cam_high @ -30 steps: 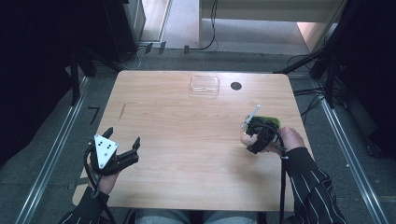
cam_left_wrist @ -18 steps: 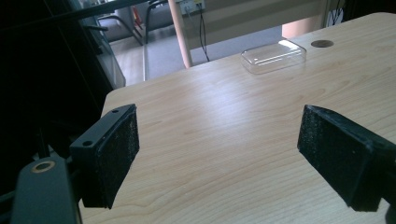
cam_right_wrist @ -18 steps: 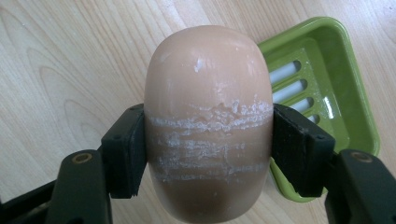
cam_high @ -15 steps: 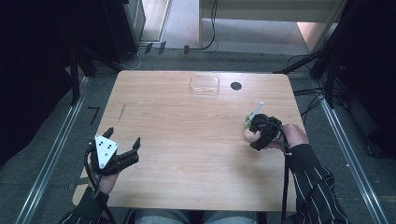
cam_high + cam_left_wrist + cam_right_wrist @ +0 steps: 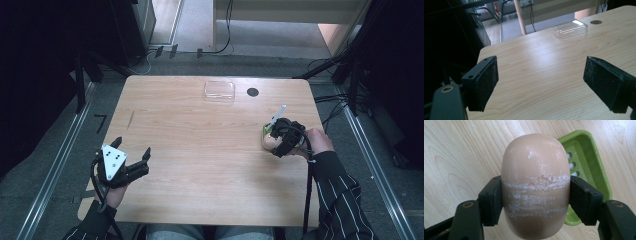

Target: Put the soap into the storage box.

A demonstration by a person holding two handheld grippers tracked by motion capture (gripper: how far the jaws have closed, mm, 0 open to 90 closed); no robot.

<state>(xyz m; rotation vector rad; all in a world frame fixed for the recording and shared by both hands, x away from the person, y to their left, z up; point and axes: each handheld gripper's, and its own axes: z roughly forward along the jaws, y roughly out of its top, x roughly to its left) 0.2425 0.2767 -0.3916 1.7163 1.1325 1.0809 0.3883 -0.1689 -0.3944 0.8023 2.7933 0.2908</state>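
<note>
Tabletop close-up reveals scuffed soap (image 5: 535,187) clamped beside green dish (image 5: 589,167).

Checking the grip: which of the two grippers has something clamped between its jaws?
The right gripper: its pads press both sides of an oval peach-coloured soap bar. The left gripper stands open over bare wooden table.

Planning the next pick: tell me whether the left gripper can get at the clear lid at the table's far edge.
Probably yes: the left gripper is open and empty, and bare table lies between it and the clear lid.
</note>
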